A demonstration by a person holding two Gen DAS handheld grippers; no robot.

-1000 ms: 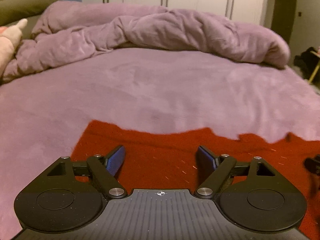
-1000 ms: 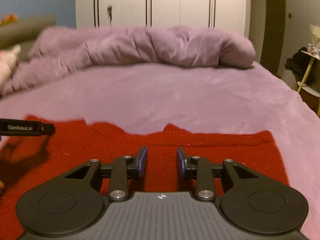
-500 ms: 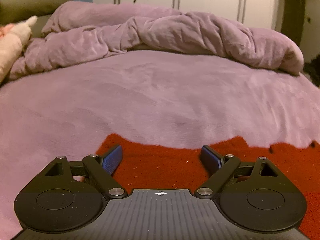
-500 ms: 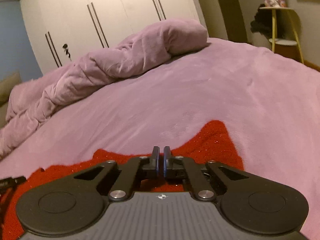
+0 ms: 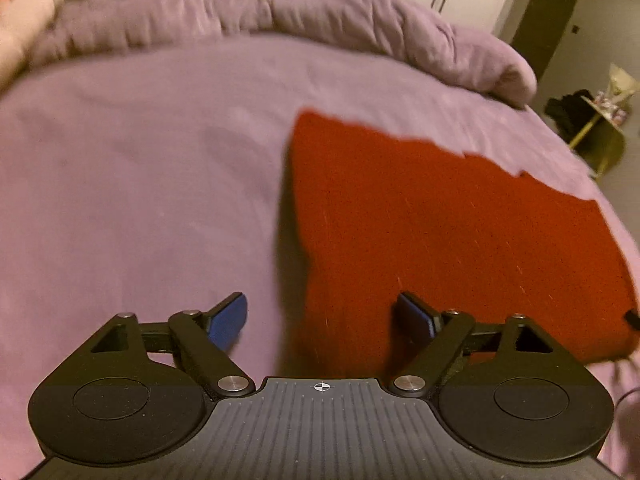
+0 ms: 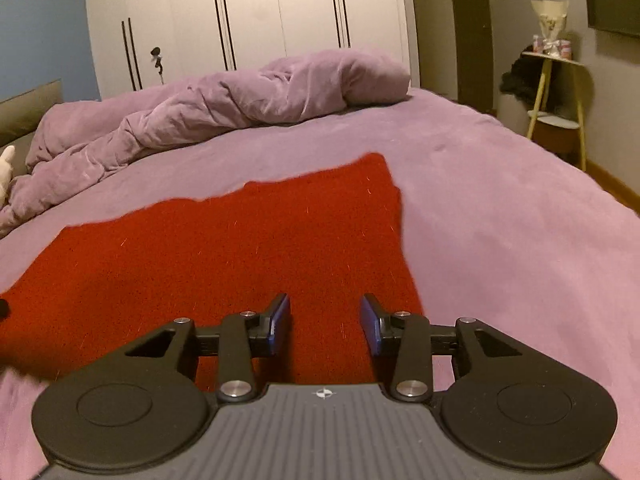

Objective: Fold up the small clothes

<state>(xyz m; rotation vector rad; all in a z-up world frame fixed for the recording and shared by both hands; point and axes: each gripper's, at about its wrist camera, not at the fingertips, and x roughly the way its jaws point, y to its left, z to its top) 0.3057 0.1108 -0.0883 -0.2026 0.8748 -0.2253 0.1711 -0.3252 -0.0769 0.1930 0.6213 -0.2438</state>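
Jaws apart on left gripper and right gripper, red cloth flat beneath both.

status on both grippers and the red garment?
Left gripper open, empty, over garment's left edge. Right gripper open, empty, near its right edge. Red garment flat on purple bed. Nothing in the way.

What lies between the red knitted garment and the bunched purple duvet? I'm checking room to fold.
Only bare purple bedsheet separates the red knitted garment from the bunched purple duvet, shown clearest in the right wrist view.
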